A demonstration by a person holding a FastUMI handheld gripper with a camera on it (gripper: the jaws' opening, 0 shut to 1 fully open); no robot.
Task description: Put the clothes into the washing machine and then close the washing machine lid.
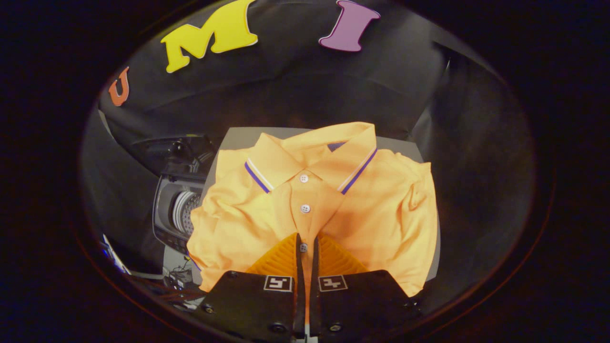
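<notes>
Gripper [307,240]: I have its fingers pinched together on the button placket of the orange polo shirt [376,209], a seam thick enough to lift by. Shirt: folded on the grey table [240,136], with the washing machine [178,209] open-lidded just beside it.

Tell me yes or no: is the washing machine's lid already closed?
No. The washing machine beside the folded orange polo shirt has its lid raised, with the drum visible inside.
</notes>
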